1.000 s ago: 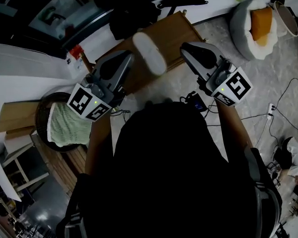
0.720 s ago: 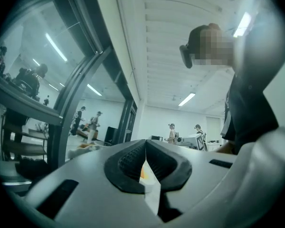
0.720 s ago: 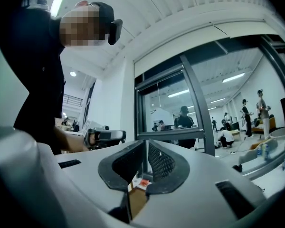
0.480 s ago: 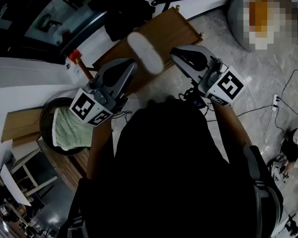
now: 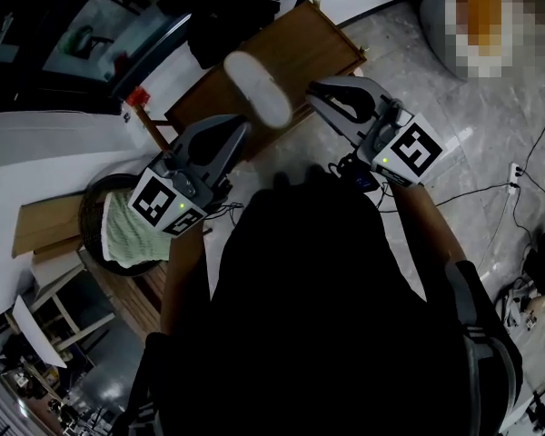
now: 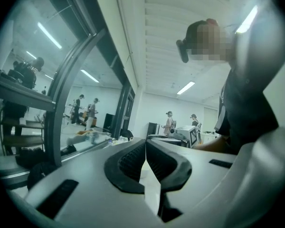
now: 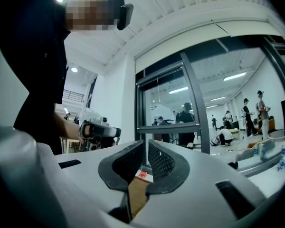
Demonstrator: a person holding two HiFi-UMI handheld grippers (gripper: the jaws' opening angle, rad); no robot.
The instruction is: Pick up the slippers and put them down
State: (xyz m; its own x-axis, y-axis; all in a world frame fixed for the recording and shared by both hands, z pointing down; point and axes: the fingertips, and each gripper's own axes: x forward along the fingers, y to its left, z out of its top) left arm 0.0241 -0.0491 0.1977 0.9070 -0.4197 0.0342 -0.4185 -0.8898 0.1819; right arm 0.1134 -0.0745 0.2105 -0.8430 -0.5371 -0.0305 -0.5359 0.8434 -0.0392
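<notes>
Pale marble floor (image 5: 472, 125) at 3 o'clock; windows (image 7: 171, 103) ahead in both gripper views; wooden counter (image 5: 322, 48) at 12, white slipper (image 5: 259, 84) at its near edge, resting or not unclear; dark basket (image 5: 89, 209) at 9 holding green cloth (image 5: 127, 234); left hand-held gripper (image 5: 242, 128) at 11 and right hand-held gripper (image 5: 314, 88) at 1 flanking the slipper, jaws together, empty; lower floor hidden behind dark torso (image 5: 327, 316).
</notes>
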